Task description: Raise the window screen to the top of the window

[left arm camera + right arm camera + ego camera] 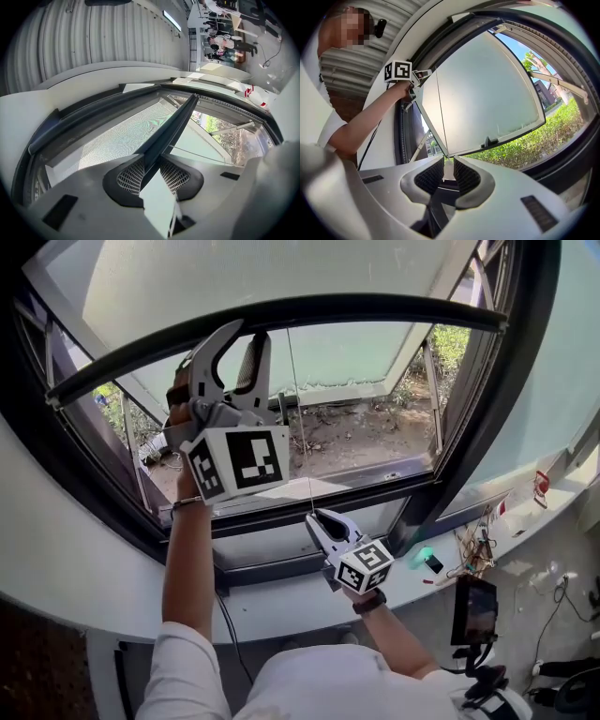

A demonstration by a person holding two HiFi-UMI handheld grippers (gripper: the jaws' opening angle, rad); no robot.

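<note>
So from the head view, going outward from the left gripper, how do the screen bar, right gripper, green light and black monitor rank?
1. screen bar, top, in the left gripper's jaws.
2. right gripper, below, centre.
3. green light, farther right.
4. black monitor, lower right.

Fine woven mesh window screen (pixel 117 136), matt black screen bar (pixel 309 310), smooth grey plastic left hand-held gripper (pixel 151 174)
</note>
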